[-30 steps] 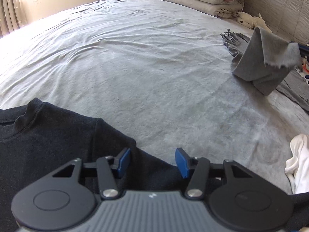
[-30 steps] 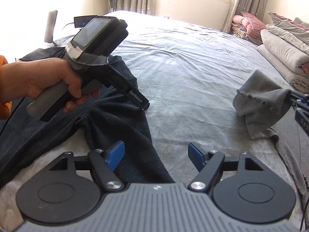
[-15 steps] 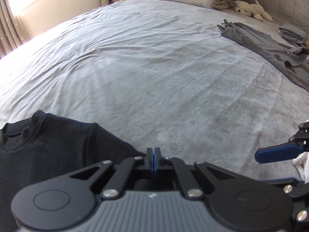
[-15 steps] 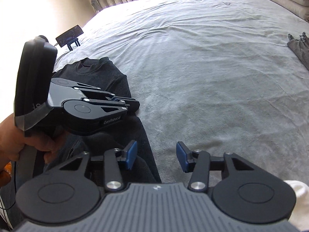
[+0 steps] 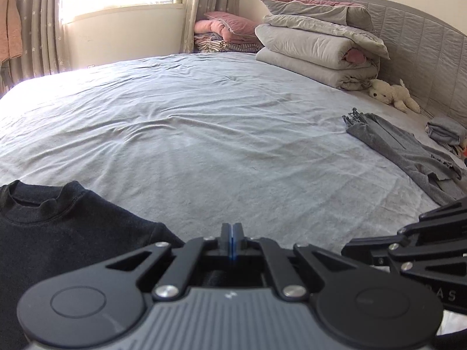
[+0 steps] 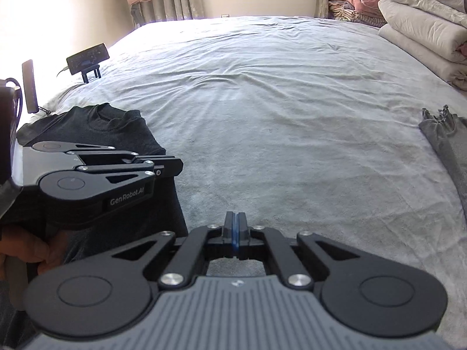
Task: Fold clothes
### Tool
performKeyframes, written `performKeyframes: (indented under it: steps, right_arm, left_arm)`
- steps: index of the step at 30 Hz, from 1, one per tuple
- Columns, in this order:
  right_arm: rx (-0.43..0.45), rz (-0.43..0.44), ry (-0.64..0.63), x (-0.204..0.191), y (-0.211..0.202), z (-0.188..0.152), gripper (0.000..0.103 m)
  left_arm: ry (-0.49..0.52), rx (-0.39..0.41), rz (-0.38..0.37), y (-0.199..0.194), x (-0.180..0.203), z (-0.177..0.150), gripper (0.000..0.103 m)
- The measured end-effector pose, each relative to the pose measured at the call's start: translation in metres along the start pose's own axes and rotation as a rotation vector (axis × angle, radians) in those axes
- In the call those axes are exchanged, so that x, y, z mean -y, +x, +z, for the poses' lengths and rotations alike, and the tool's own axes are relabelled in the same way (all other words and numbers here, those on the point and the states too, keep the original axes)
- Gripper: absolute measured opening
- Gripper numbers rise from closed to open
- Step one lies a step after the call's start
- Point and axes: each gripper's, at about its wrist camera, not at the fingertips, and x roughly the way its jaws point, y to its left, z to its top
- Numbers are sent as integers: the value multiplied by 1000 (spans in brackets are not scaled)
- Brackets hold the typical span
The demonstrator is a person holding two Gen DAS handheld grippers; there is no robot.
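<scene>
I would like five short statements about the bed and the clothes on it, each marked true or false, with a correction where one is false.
1. The black sweater lies on the bed sheet. True.
2. The left tongs stand wide open. False: they are shut.
3. A white plush toy lies near the headboard. True.
4. The grey garment is neatly folded into a square. False: it lies spread out and rumpled.
5. The right tongs hold a white sock. False: they are shut, and nothing shows between them.
</scene>
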Motion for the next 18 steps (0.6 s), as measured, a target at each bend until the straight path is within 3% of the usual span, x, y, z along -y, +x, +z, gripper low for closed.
performKeyframes:
  steps: [2, 4, 6, 9, 11, 18]
  right_arm:
    - [-31, 16, -11, -1, 0, -1, 2]
    - [-44, 22, -19, -1, -9, -4, 14]
    - [-60, 20, -25, 1, -21, -9, 15]
    - [-75, 10, -38, 3, -46, -20, 20]
    - [-74, 1, -48, 6, -63, -31, 40]
    - [-114, 2, -145, -3, -113, -69, 43]
  left_arm:
    - [-4, -1, -36, 1, 0, -2, 3]
    - [-4, 13, -73, -6, 0, -6, 15]
    - [13, 28, -98, -17, 3, -7, 37]
    - [72, 44, -149, -42, 10, -13, 38]
    - [102, 41, -190, -56, 14, -19, 41]
    - [203, 2, -328, -91, 30, -60, 44]
